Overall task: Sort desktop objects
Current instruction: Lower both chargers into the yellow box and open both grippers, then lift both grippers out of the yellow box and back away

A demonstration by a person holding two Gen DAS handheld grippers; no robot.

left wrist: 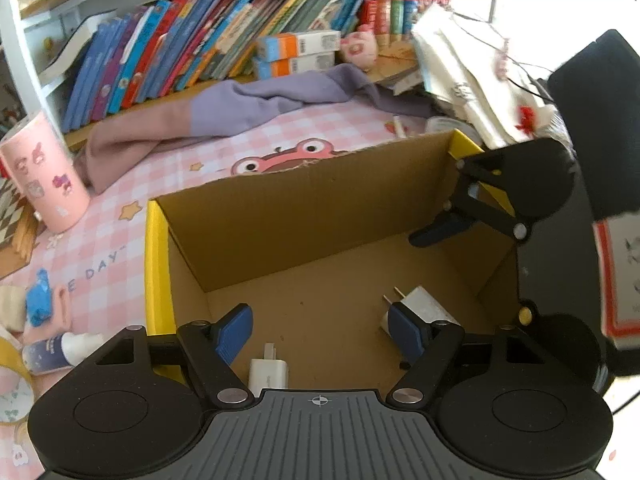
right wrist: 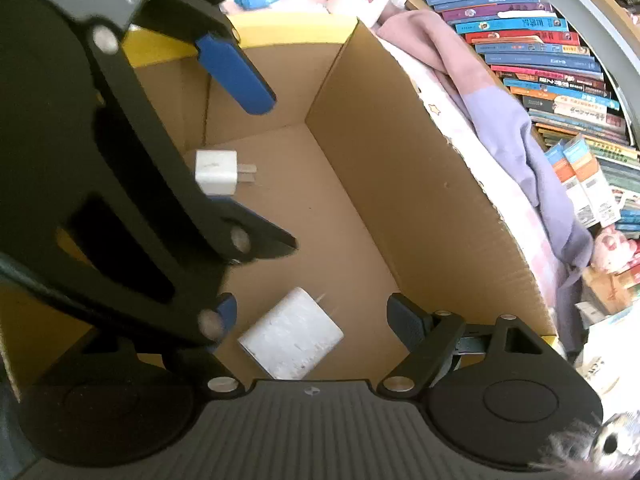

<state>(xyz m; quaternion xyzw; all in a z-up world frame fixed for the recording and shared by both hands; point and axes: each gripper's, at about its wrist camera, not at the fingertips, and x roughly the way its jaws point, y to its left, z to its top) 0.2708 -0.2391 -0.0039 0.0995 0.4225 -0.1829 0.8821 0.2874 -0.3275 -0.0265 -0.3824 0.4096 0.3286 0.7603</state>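
I see the cardboard box [left wrist: 280,208] on the tabletop [left wrist: 120,240] with two chargers on its floor: the small charger [left wrist: 268,372] near left, the large charger [left wrist: 424,304] to its right. Behind the box lies a cloth [left wrist: 240,108], books [left wrist: 180,40] beyond it.

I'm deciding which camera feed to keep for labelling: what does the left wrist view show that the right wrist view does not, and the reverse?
Only the left wrist view shows the frog-print pink checked mat and the small blue-capped tube. Only the right wrist view shows a furry grey object at its corner. Both show the brown cardboard box holding two white plug chargers, the pink cylindrical container and the row of books.
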